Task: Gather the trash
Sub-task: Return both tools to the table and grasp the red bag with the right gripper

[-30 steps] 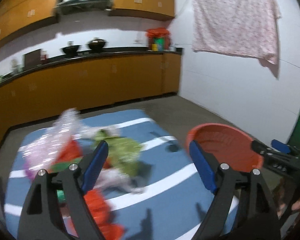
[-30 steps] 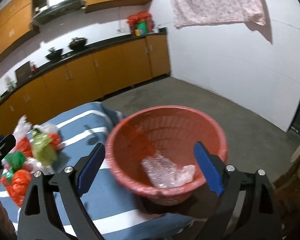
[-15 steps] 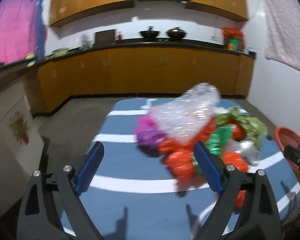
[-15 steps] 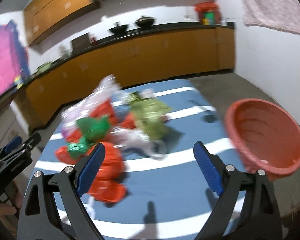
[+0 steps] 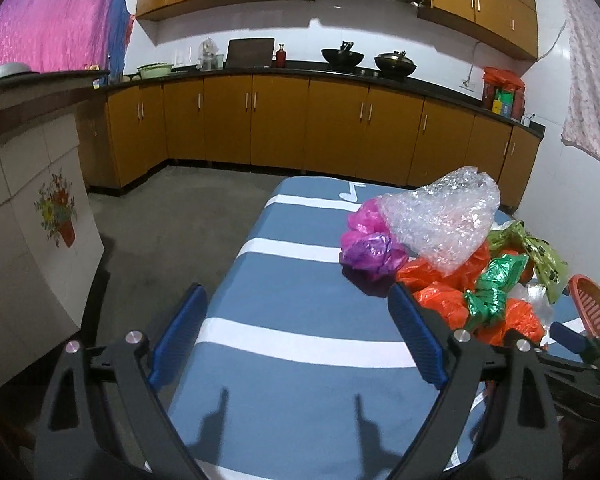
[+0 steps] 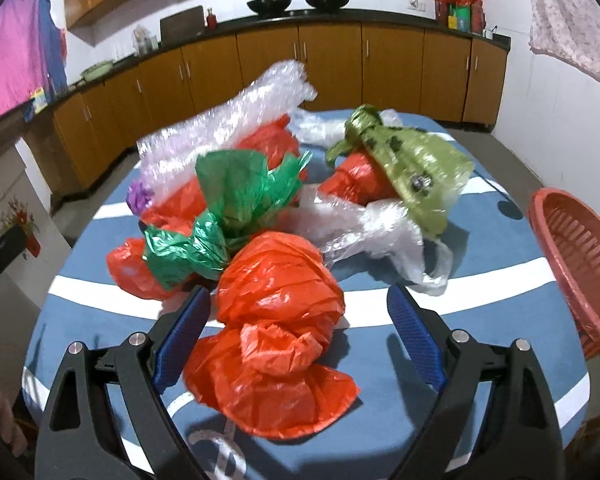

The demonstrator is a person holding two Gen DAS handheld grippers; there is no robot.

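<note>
Right gripper (image 6: 296,332) spread wide, empty, straddling orange bag (image 6: 276,320) dead ahead on striped table (image 6: 480,280); long axis roughly along the fingers. Left gripper (image 5: 296,336) also apart, empty, well left of orange bag. Red basket (image 6: 576,256) right of orange bag; green wrap (image 6: 228,216), clear bag (image 6: 380,232) behind, crowding.

free: striped cloth (image 5: 300,300) near left | blocked: bag pile (image 6: 260,200), basket (image 6: 576,256) right

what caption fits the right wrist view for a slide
Open right gripper straddling a crumpled orange bag on the striped table, red basket waiting alongside.
</note>
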